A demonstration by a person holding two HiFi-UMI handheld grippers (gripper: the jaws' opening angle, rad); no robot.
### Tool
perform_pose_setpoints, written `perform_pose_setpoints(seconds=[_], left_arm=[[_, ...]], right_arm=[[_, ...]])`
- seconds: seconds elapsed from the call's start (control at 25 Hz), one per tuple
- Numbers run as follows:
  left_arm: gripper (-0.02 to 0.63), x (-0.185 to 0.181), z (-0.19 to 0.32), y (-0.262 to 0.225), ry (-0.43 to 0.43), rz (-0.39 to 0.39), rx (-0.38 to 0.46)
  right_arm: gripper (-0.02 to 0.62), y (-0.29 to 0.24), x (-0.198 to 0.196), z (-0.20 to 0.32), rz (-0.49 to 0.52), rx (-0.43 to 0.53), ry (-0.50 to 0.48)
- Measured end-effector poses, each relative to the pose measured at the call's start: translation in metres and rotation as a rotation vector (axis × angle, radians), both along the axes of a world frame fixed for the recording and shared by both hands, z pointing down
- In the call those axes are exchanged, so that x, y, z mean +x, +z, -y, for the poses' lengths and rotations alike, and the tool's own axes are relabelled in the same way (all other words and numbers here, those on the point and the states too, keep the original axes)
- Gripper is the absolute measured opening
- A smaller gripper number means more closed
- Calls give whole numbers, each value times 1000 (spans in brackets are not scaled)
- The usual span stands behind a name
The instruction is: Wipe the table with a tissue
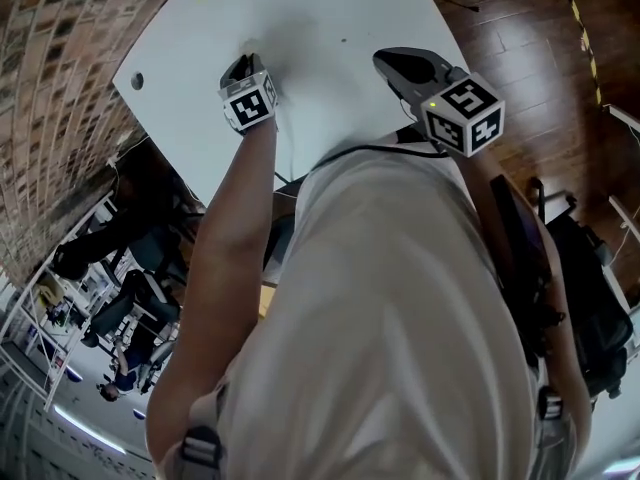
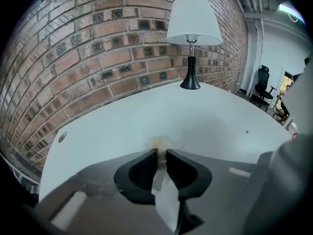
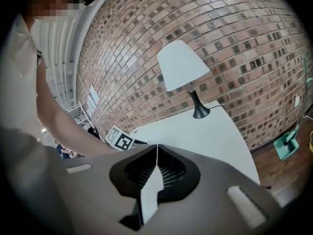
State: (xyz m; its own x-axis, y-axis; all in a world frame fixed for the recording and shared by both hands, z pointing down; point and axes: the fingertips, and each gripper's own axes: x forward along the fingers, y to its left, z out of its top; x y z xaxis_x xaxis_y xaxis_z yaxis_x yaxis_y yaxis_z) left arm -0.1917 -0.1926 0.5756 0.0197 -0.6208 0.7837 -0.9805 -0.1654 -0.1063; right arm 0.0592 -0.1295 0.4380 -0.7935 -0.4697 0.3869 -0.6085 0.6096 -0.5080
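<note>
Table [image 2: 205, 116] smooth matt; wall [image 2: 73, 48] rough brick (floor [image 1: 520, 28] glossy wood).

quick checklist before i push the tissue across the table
1. Tissue gripped: ok. The left gripper is shut on the tissue.
2. Tissue against the table: ok. The wad seems to rest on the white top just past the jaw tips.
3. Right gripper out of the way: ok. It is shut, empty and held off to the side.
4. Lamp clear of the path: ok. It stands at the far end.
5. Tissue clean enough: cannot tell. Its tip looks yellowish.
</note>
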Motion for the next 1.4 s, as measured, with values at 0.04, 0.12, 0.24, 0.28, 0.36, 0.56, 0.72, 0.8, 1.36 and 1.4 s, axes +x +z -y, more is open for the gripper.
perform_pose_setpoints(seconds=[0.04, 0.12, 0.24, 0.28, 0.36, 0.56, 0.72, 0.8, 1.36, 1.4], left_arm=[[64, 6, 1, 2, 6, -10, 6], [64, 25, 6, 7, 47, -35, 13], [65, 42, 13, 9, 44, -27, 8], [64, 44, 13, 9, 32, -22, 6], [64, 52, 10, 8, 47, -40, 9], [61, 108, -7, 7, 159, -118, -7], [61, 144, -22, 7, 224, -183, -58], [61, 150, -29, 3, 252, -264, -98], [64, 133, -26, -24, 332, -256, -12], [64, 135, -22, -28, 333, -238, -4]], right_arm=[[12, 0, 5, 0, -1, -1, 11], [12, 0, 12, 1, -1, -1, 28], [12, 0, 22, 0, 1, 0, 46], [12, 0, 27, -1, 1, 0, 53], [12, 1, 33, -2, 1, -1, 61], [12, 1, 33, 2, 10, 6, 52], [12, -7, 26, 4, 22, 26, 39], [12, -10, 23, 4, 25, 36, 35], [12, 0, 10, 8, 9, 37, 9], [12, 1, 12, 7, 9, 38, 0]])
